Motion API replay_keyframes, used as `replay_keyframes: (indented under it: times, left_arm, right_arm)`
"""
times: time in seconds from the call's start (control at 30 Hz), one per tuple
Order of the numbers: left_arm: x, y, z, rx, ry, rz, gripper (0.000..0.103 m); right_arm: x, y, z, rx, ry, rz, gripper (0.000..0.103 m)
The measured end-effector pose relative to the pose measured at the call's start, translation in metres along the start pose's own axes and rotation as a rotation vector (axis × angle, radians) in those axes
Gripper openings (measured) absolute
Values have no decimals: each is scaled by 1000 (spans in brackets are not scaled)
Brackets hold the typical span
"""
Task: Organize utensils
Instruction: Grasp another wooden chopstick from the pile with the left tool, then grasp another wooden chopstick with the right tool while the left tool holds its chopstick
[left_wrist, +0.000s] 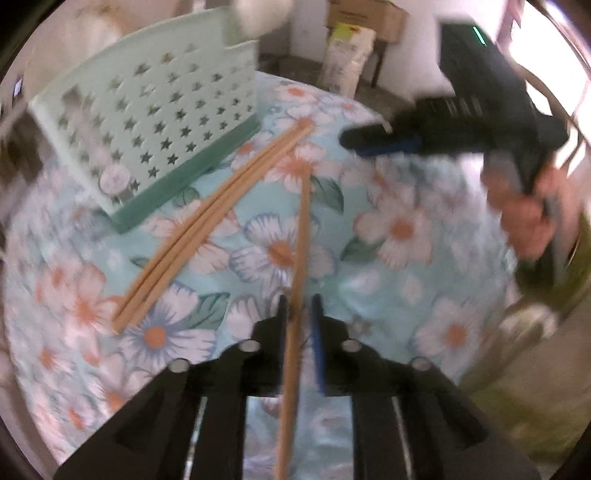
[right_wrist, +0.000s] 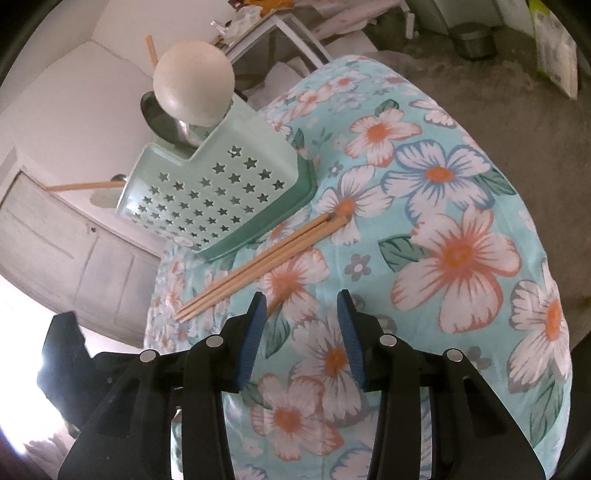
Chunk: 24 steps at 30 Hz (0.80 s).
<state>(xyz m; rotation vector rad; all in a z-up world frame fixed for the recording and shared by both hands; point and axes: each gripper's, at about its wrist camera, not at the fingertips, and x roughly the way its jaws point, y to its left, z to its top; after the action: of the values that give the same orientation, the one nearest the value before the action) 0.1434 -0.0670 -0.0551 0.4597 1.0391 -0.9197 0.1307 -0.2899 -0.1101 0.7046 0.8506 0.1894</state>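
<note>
My left gripper (left_wrist: 300, 308) is shut on one wooden chopstick (left_wrist: 301, 236), which runs forward between the fingers and back under the camera. Three more wooden chopsticks (left_wrist: 207, 229) lie together on the floral cloth, beside the mint green utensil basket (left_wrist: 155, 122) with star holes. In the right wrist view the same chopsticks (right_wrist: 258, 264) lie in front of the basket (right_wrist: 221, 192). My right gripper (right_wrist: 302, 314) is open and empty above the cloth, just right of the chopsticks' near ends. It also shows in the left wrist view (left_wrist: 384, 142), held in a hand at the far right.
The basket holds a white ladle (right_wrist: 194, 88), a metal bowl-shaped utensil (right_wrist: 166, 122) and a wooden handle (right_wrist: 85, 185) sticking out left. The table (right_wrist: 480, 155) with the floral cloth drops off at the right to a grey floor. Boxes (left_wrist: 364, 16) stand beyond.
</note>
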Motion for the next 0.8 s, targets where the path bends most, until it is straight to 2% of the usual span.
replay_keyframes:
  times: [0.03,0.13,0.3,0.4,0.47,0.5,0.6,0.67,0.73,0.8]
  left_arm:
    - [-1,2,3,-27,-11,-20,25]
    - [2,3,22,-75,-39,-60,26]
    - [37,-1,50,-75,15,-12,26]
    - [49,-3,60,-86,1,4,26]
    - [53,-3,62,-100,-8,17,18]
    - [54,-3,62,-109,-13,22,10]
    - [58,4,64,-161,-25,2,6]
    - [53,11,59,-210,-31,-23,6]
    - [46,15,54,-238,-47,-15,6]
    - [39,19,49,-262,-62,-18,6]
  right_arm:
    - [0,-1,1,8,-2,2,40]
    - [-3,-4,4,33,-8,7,40]
    - [-6,-12,8,83,-17,28,40]
    - [-5,-20,11,125,-12,59,40]
    - [-1,-25,14,169,1,94,39]
    - [1,-27,16,194,10,117,39]
    - [12,-35,21,279,29,170,38]
    - [17,-41,25,331,33,176,37]
    - [22,-47,29,375,36,176,37]
    - [29,-53,32,416,37,172,33]
